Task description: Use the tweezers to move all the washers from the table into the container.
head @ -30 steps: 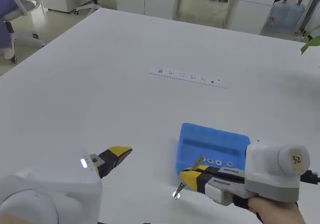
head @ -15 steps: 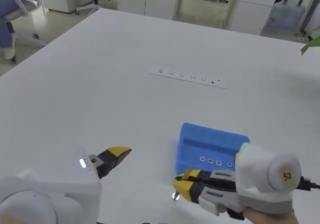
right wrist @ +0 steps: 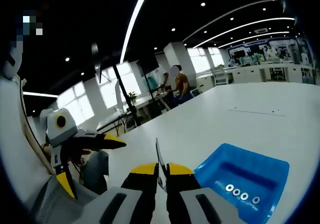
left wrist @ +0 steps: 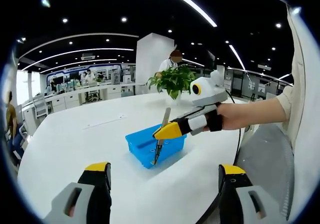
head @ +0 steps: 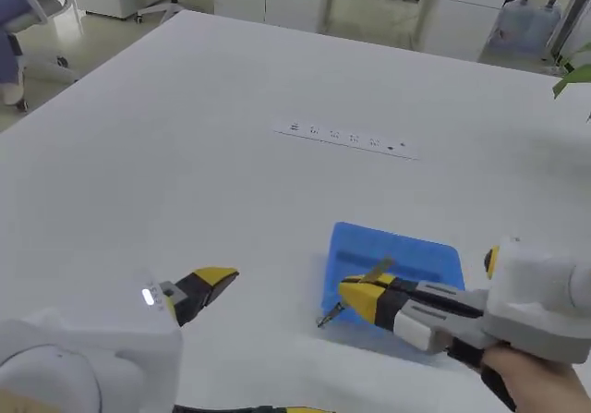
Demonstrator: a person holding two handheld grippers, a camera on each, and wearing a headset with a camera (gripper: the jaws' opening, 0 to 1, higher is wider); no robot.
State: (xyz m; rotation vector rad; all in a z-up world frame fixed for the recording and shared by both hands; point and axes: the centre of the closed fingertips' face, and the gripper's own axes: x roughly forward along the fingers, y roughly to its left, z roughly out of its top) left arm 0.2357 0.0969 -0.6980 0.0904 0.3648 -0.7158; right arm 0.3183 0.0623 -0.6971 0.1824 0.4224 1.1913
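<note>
Fingers [head: 365,298] of right gripper [head: 345,293], head view: clamped on tweezers [head: 330,314], tip just beside container [head: 406,251], near edge. Well left of container: left gripper [head: 227,277]. Left gripper view: own fingers [left wrist: 96,170] apart, empty. Right gripper view: four washers [right wrist: 242,194] inside container. Risk: tweezers may twist in clamp, dropping a washer outside container.

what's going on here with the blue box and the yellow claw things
A person is using tweezers to move washers into a container. The right tongs are shut on the tweezers, whose tips point down at the edge of the blue container on the white table. Four washers lie in a row inside it. The left tongs are open and hold nothing. Whether the tips carry a washer is too small to tell.
</note>
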